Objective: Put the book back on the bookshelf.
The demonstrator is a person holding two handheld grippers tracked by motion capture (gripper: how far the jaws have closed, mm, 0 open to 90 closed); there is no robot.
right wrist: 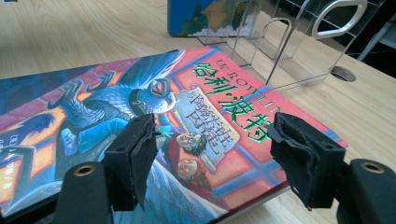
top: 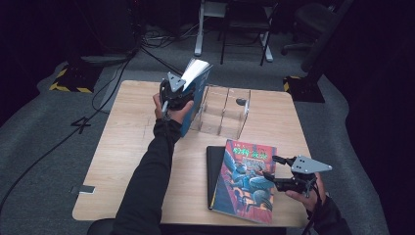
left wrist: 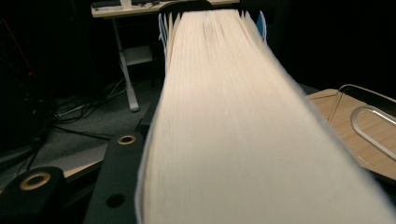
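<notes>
A thick blue book (top: 194,113) stands tilted on its lower edge at the left side of a clear acrylic stand (top: 222,110). My left gripper (top: 182,98) is shut on it. In the left gripper view its cream page edge (left wrist: 233,116) runs between the jaws, flush against the left jaw, and the other jaw is hidden. A colourful paperback (top: 244,178) lies face up, partly on top of a black book (top: 214,166). My right gripper (top: 271,168) stands open at the paperback's right edge. Its pads hover just above the cover (right wrist: 140,116) with nothing between them.
The wooden table (top: 127,161) has bare room on its left half. The stand's dividers (right wrist: 289,42) rise just beyond the paperback, with the blue book (right wrist: 196,16) behind them. Past the far edge are chair and desk legs (top: 199,29) and floor cables (top: 105,93).
</notes>
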